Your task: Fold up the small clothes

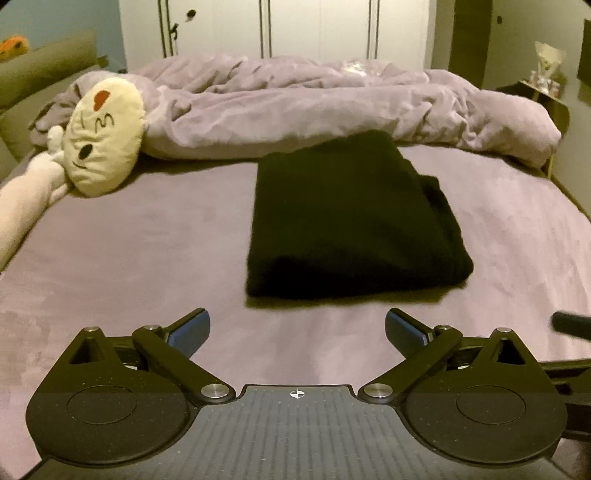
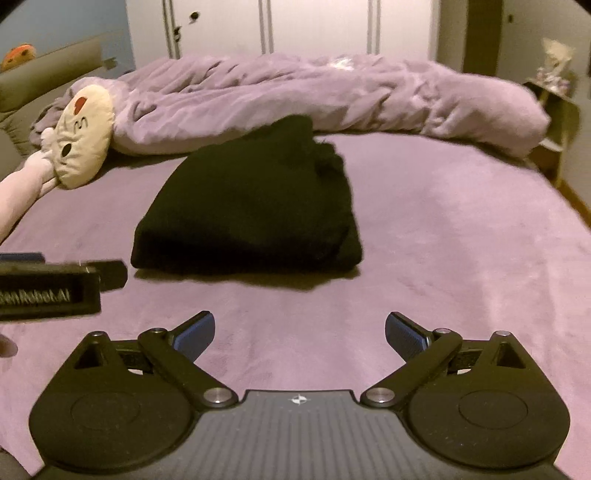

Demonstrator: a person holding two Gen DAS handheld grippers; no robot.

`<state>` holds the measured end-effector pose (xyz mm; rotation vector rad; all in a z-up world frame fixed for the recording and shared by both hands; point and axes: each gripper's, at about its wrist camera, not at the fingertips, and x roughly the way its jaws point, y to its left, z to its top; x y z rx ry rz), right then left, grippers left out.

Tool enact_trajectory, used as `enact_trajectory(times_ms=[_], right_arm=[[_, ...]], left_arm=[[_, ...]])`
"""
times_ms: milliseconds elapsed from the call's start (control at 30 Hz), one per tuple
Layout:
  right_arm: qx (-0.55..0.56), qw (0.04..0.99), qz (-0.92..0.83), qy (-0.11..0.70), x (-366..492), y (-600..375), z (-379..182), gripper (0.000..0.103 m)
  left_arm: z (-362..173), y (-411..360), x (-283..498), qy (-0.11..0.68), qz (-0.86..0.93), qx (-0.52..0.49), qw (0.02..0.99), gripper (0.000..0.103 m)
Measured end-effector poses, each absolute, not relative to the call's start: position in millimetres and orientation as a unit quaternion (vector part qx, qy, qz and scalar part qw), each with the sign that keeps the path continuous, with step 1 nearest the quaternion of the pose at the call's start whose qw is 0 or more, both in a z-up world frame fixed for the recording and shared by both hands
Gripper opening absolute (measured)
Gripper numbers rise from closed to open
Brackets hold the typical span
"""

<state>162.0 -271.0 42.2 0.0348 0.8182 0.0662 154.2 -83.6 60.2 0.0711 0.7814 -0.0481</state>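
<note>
A black garment lies folded into a thick rectangle on the purple bed sheet; it also shows in the right wrist view. My left gripper is open and empty, held just short of the garment's near edge. My right gripper is open and empty, also in front of the garment and a little to its right. The left gripper's body shows at the left edge of the right wrist view.
A bunched purple duvet lies across the back of the bed. A cream plush toy with a face lies at the back left. A small shelf with items stands beyond the bed's right side. White wardrobe doors are behind.
</note>
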Motion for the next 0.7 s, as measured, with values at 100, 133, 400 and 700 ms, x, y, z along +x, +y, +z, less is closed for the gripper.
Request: enact_trajectory(times_ms=[100,133,400,700], right_arm=[[-0.004,0.912,0.002,0.41,146,-257,54,0.099],[0.001,0.91,-0.001,0.414,139,-254,58,0.099],[-0.037,0.906,-0.016,0.421,124,-216,77,0.099],[-0.038,0.899,0.014,0.436,162,-197,75,0.099]], left_arm=[[68,-82,143,0.394,-0.027,0.06,0.917,0.103],[71,-80,138,0.395,-0.037,0.068,0.915,0.103],[84,-42,114,0.397,-0.068,0.024,0.915,0.103],[89,-35,143,0.411,-0.008,0.044,0.911,0.103]])
